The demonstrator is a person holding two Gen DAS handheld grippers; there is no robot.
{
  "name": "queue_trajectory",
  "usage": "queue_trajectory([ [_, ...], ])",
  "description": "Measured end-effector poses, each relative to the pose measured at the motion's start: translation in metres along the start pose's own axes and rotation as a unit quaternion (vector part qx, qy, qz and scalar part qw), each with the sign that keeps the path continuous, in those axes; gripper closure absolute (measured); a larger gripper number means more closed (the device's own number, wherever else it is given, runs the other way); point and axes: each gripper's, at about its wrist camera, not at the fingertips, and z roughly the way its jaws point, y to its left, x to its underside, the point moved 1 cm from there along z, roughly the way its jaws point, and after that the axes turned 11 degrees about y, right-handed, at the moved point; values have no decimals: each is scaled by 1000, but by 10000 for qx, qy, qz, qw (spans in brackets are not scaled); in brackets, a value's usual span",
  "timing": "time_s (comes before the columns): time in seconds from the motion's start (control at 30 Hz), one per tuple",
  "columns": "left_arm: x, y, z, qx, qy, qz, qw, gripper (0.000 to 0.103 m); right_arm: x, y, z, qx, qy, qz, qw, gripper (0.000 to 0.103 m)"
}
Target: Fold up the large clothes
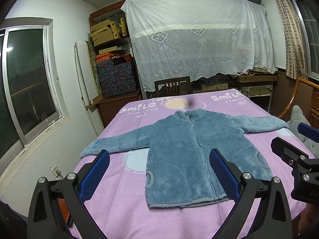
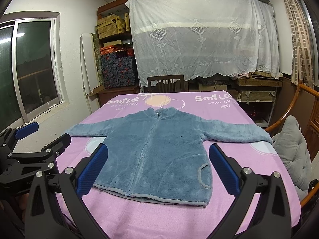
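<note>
Nearest, the left gripper and right gripper both hang wide open and empty above the near edge of the bed. The jacket lies flat at 12 o'clock from each, zipped, hem toward the tools, collar far, sleeves spread to 9 and 3. Its long axis runs sleeve to sleeve, so each gripper looks nearer the sleeve on its own side, a likely first fold

Blk plastic left gripper, right gripper; blue textured pads, silver screws.
</note>
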Motion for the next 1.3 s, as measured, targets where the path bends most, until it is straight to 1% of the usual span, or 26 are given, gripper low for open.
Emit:
queue_trajectory([
  [0.5,1,1,0,-3,18,-1,10000,3,4,-7,2,-8,18,59,10000,4],
  [0.8,10,5,19,22,182,3,9998,3,8,-13,13,-12,174,84,9998,4],
  [0.9,10,6,31,16,292,-7,9996,3,8,-15,22,32,259,84,9996,4],
  [1.0,8,14,53,-4,505,-101,9987,3,9,-26,33,59,349,144,9993,4],
  [1.13,-1,36,94,58,1013,-325,9943,3,0,-57,55,32,439,394,9983,4],
  [1.17,-5,38,103,48,1067,-332,9937,3,-3,-63,62,14,500,442,9978,5],
  [1.23,-17,35,122,30,1149,-251,9931,3,-14,-76,84,-92,693,544,9961,11],
  [1.3,-26,27,138,124,1228,-141,9923,3,-23,-84,107,-234,925,645,9933,15],
])
